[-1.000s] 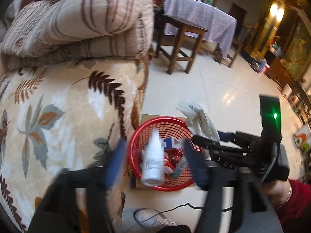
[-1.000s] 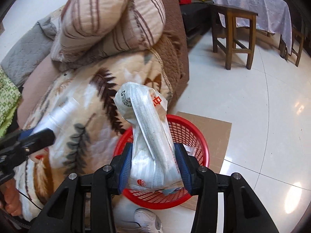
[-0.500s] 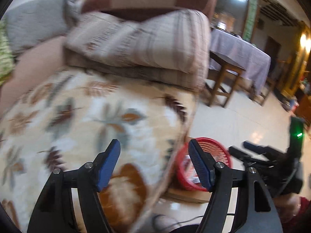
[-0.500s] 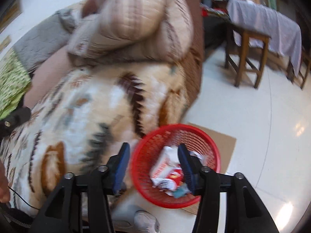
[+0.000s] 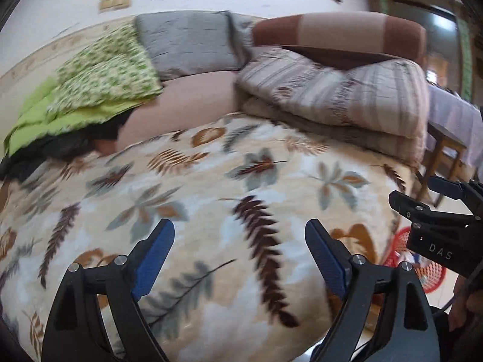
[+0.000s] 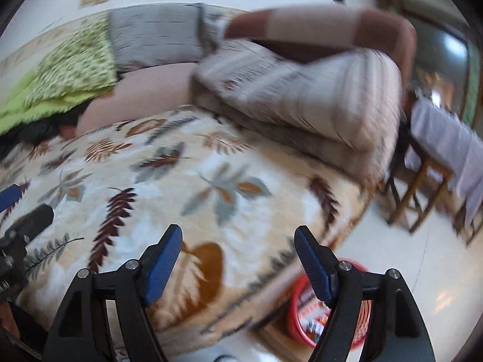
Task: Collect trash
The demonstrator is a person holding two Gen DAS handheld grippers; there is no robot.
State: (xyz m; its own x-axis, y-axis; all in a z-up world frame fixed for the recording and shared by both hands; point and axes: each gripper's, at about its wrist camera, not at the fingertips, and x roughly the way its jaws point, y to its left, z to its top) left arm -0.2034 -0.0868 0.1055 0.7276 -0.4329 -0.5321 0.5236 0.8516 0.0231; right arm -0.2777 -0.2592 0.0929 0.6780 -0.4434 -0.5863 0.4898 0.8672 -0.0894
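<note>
My left gripper (image 5: pixel 240 235) hangs over the leaf-patterned blanket (image 5: pixel 211 187), its jaws opening and nothing between the blue pads. My right gripper (image 6: pixel 238 241) is over the same blanket (image 6: pixel 211 187) near the sofa's edge, jaws also opening and empty. The red mesh basket (image 6: pixel 297 310) with trash in it stands on the floor beside the sofa, partly hidden by the right finger; in the left wrist view the basket (image 5: pixel 428 274) shows behind the right gripper (image 5: pixel 422 199). The left gripper's tips (image 6: pixel 18 208) show at the left edge of the right wrist view. No loose trash shows on the blanket.
A folded striped quilt (image 5: pixel 347 96) and a brown cushion (image 5: pixel 338 30) lie at the sofa's back right. A grey pillow (image 5: pixel 187 42) and green cloth (image 5: pixel 99 78) lie at the back left. A wooden stool (image 6: pixel 419 187) and a cloth-covered table (image 6: pixel 446 132) stand on the tiled floor.
Both grippers let go of their trash over the red basket, the left a white bottle, the right a plastic bag. Both then swung left and up over the blanket, with jaws wider.
</note>
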